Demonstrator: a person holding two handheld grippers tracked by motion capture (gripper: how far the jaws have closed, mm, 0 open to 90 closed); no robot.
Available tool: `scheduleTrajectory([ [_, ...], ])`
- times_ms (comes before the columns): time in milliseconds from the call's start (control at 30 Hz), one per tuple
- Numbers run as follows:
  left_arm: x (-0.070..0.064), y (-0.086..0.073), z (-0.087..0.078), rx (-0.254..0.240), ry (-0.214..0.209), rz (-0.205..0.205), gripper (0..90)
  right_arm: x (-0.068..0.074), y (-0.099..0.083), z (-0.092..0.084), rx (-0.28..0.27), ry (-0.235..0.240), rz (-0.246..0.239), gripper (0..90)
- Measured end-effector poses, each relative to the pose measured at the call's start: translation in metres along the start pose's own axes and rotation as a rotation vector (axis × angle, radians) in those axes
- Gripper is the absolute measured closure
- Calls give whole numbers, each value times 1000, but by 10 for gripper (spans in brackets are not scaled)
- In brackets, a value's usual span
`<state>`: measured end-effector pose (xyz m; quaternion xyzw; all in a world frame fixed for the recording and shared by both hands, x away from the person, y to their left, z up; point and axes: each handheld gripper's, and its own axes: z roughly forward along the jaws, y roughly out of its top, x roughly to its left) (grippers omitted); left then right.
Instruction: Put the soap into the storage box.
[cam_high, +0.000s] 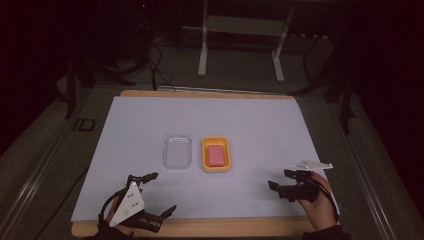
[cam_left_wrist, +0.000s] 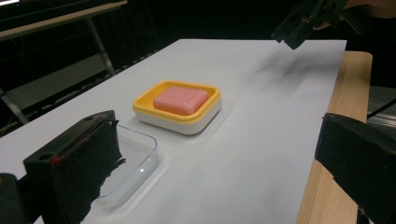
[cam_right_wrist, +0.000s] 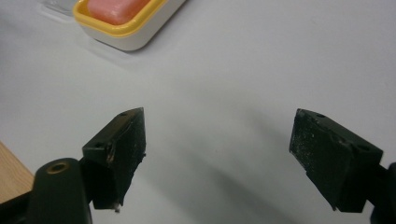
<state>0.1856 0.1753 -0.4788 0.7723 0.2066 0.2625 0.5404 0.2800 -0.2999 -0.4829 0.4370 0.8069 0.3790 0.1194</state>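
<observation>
A: Which step is this? Both jaws gape, nothing held. Left hand-held gripper (cam_high: 159, 192), right hand-held gripper (cam_high: 280, 180).

B: Pre-grasp, I'd guess. Pink soap (cam_high: 216, 155) sits in the yellow dish (cam_high: 205, 156) mid-surface (cam_high: 260, 120), clear lid (cam_high: 177, 151) beside it (probably lid goes on next).

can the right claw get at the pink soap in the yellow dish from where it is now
Probably yes. The right claw is open and holds nothing, and bare white paper lies between it and the yellow dish. The pink soap lies uncovered in the dish; the clear lid sits beside it.
</observation>
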Motion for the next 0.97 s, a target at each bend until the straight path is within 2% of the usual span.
scheduleTrajectory([
  [167,0,0,0,6,0,1,7,-3,-6,-1,8,-4,20,188],
  [433,0,0,0,10,0,4,6,-7,-8,8,11,8,29,190],
  [967,0,0,0,7,-3,8,6,-8,-9,9,14,10,44,191],
])
